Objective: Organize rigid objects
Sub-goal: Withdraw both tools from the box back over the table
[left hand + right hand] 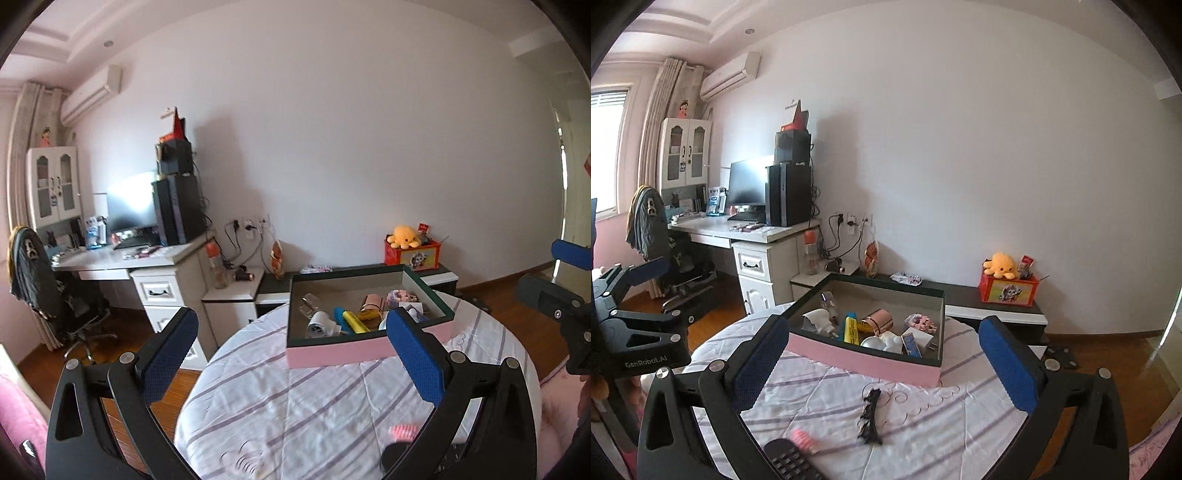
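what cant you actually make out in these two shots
- Remote control, right wrist view: cut off by the bottom edge and the right gripper.
- Pink comb, left wrist view: blurred, partly behind the left gripper.
- Items in the pink box: small, near wall hides their bases.
- Black hair clip: detail too small.

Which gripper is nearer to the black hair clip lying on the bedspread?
Right. The right gripper hangs open just above the black hair clip, which lies between its fingers. The left gripper is off to the side, and its view does not show the clip.

Probably bedroom: desk (738, 230), plush toy (1001, 264).
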